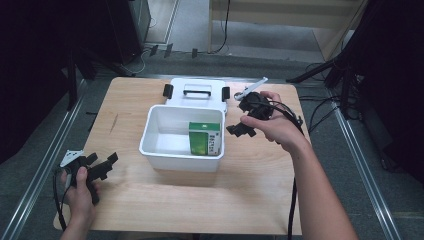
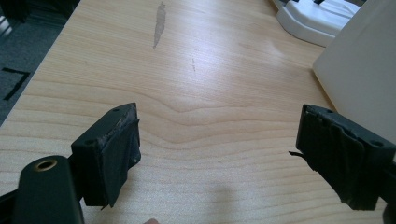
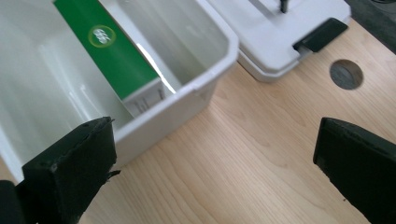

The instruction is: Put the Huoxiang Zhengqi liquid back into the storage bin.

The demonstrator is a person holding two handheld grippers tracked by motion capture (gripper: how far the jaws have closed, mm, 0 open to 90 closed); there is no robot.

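A white plastic bin (image 1: 150, 135) stands in the middle of the wooden table, and a green box (image 1: 204, 138) lies inside it against the right wall. In the right gripper view the green box (image 3: 112, 56) shows inside the bin (image 3: 205, 74). My right gripper (image 1: 240, 131) hovers just right of the bin, open and empty, its jaws wide apart (image 3: 215, 163). My left gripper (image 1: 102, 167) rests near the table's front left corner, open with nothing between its jaws (image 2: 219, 154); the bin's wall (image 2: 359, 70) is at its right.
The bin's white lid (image 1: 197, 92) with black latches lies flat behind the bin. A white tool (image 1: 250, 89) lies at the back right near a hole in the table (image 3: 346, 73). A grey streak (image 2: 159, 23) marks the wood at left.
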